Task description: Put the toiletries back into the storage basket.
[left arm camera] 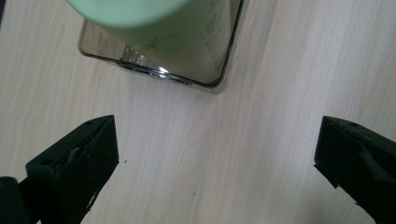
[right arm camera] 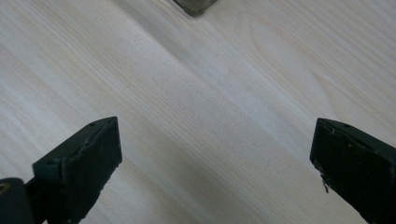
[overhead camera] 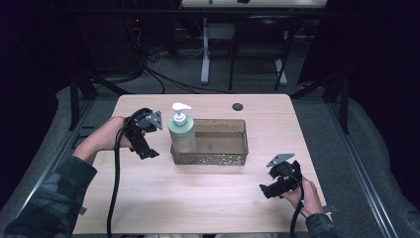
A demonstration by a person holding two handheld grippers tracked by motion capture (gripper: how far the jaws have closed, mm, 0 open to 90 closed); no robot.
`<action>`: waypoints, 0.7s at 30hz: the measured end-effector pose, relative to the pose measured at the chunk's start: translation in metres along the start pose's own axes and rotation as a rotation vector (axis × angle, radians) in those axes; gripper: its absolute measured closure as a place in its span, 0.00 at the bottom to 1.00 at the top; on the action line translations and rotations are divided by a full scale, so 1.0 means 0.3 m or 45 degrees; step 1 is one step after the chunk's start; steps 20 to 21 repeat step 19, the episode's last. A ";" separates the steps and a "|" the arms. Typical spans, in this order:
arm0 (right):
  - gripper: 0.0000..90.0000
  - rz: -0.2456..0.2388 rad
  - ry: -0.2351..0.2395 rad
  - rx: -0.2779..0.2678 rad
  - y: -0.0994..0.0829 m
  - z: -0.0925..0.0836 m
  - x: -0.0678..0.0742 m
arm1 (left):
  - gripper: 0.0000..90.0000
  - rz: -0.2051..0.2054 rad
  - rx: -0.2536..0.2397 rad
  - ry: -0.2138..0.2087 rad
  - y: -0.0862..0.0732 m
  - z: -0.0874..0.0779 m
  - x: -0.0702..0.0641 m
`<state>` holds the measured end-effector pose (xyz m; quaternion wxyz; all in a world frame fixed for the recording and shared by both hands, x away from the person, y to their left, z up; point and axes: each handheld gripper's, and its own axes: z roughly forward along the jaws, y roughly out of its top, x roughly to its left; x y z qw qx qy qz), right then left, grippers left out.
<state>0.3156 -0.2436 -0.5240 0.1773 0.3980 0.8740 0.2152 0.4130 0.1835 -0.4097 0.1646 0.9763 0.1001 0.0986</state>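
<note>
A pale green pump bottle with a white pump head stands upright in the left end of a brownish see-through basket at the table's middle. My left gripper hangs just left of the basket, open and empty. In the left gripper view the bottle and the basket corner lie ahead of the wide-apart jaws, with bare wood between them. My right gripper is near the table's front right, open with nothing in it. In the right gripper view a basket corner shows at the top.
The light wooden table has a round cable hole at the back. The basket's right part holds nothing. Dark drapes, desk legs and cables lie on the floor beyond the table. A black cable trails from each gripper.
</note>
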 end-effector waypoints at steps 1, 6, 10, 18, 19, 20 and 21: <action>0.02 -0.001 0.000 0.001 0.000 0.000 0.000 | 0.00 -0.010 -0.006 -0.010 -0.011 0.012 -0.005; 0.02 -0.003 -0.003 0.000 0.000 -0.001 -0.001 | 0.00 -0.059 -0.037 -0.035 -0.071 0.074 -0.038; 0.02 0.000 -0.002 -0.001 -0.001 0.000 -0.001 | 0.00 -0.104 -0.050 -0.048 -0.116 0.127 -0.057; 0.02 0.004 -0.002 -0.003 -0.001 0.001 -0.003 | 0.00 -0.171 -0.064 -0.085 -0.173 0.196 -0.064; 0.02 -0.001 -0.006 -0.003 0.000 0.001 -0.003 | 0.00 -0.180 -0.070 -0.088 -0.179 0.200 -0.065; 0.02 -0.001 -0.006 -0.003 0.000 0.001 -0.003 | 0.00 -0.180 -0.070 -0.088 -0.179 0.200 -0.065; 0.02 -0.001 -0.006 -0.003 0.000 0.001 -0.003 | 0.00 -0.180 -0.070 -0.088 -0.179 0.200 -0.065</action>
